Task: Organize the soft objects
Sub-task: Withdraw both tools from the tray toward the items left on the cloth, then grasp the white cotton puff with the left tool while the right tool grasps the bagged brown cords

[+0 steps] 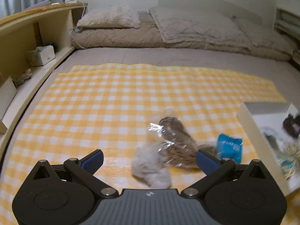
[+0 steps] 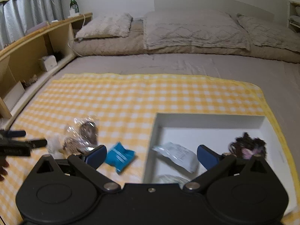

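Left gripper: jaws spread wide, nothing held, hovering low over yellow-and-white checked cloth. Between and just ahead of blue pads: fluffy grey-white soft piece, touching a brown fuzzy item in crinkled clear wrap; right pad close against the wrap, contact not certain through blur. Blue packet just right of the brown item, near wall of white box. Right gripper: also wide open, empty, straddling left wall of white box; left pad above the cloth beside blue packet, right pad over the box interior. Inside box: flat white printed pouch, dark fuzzy clump with pink toward the right wall, pale coiled thing at near edge, partly hidden. Wrapped brown items left of the packet on the cloth; left gripper seen edge-on beside them, fingertips of a hand at the far left edge. Cloth spread on grey bed; beige quilted bedding and fluffy pillow at the head. Wooden shelf unit along left, green bottle on top, grey curtain behind.
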Tool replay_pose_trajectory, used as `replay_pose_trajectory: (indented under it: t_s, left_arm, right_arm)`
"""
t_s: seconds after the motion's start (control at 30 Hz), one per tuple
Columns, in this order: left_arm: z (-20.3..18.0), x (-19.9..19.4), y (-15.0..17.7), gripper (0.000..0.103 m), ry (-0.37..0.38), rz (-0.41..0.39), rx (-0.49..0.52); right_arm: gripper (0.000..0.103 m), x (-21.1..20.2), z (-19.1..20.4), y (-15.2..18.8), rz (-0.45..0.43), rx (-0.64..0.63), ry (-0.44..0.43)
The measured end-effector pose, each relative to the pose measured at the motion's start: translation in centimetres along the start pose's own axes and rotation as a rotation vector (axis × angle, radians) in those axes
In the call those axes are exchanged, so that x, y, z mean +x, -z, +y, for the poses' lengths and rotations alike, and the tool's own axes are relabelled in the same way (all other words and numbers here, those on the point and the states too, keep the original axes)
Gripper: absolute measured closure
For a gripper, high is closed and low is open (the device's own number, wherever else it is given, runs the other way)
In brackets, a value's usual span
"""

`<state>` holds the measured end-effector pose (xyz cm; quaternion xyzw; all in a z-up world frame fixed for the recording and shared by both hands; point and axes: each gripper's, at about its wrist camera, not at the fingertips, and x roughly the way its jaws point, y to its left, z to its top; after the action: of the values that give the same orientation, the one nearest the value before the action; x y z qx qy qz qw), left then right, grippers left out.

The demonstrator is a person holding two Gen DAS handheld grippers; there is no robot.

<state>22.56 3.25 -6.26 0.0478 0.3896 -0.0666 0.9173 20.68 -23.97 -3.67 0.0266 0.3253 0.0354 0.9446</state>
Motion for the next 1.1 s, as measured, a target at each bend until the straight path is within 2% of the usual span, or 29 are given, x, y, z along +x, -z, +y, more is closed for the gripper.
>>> replay_pose_trajectory:
  t_s: [0.2, 0.37, 0.5, 0.7, 0.8, 0.97, 1.0, 1.03, 1.1]
  left_arm:
    - [0.1, 0.8, 1.1, 0.0, 0.018, 0.012, 0.145]
    - [-0.2, 1.5, 2.2, 0.0, 0.081, 0.019, 0.278]
    - [-0.2, 2.3, 2.6, 0.0, 0.12, 0.032, 0.348]
    - [-0.4, 3.9, 3.1, 0.009, 0.156, 0.054, 0.439]
    - [-0.8, 4.5, 3.4, 0.018, 0.176, 0.06, 0.497]
    - [-1.1, 5.5, 3.7, 0.021, 0.209, 0.071, 0.544]
    - [-1.1, 5.6, 3.7, 0.027, 0.213, 0.068, 0.545]
    - [-1.0, 5.7, 3.6, 0.033, 0.214, 0.068, 0.543]
    - [-0.9, 5.8, 3.6, 0.034, 0.22, 0.073, 0.53]
  right_arm:
    - [0.0, 1.4, 2.8, -1.2, -0.051, -0.032, -0.026]
    - [0.0, 3.1, 5.5, -1.7, -0.063, -0.164, -0.055]
    - [0.0, 5.0, 7.3, -1.6, -0.044, -0.286, -0.073]
    - [0.0, 7.9, 9.8, -0.6, 0.004, -0.503, -0.099]
    - [0.0, 9.2, 10.9, 0.2, 0.034, -0.578, -0.13]
    - [0.0, 11.2, 12.7, 1.6, 0.068, -0.723, -0.176]
    - [0.0, 11.6, 13.1, 1.8, 0.076, -0.755, -0.191]
    - [0.002, 11.9, 13.4, 2.0, 0.086, -0.772, -0.207]
    - [0.01, 12.5, 13.9, 2.2, 0.109, -0.78, -0.238]
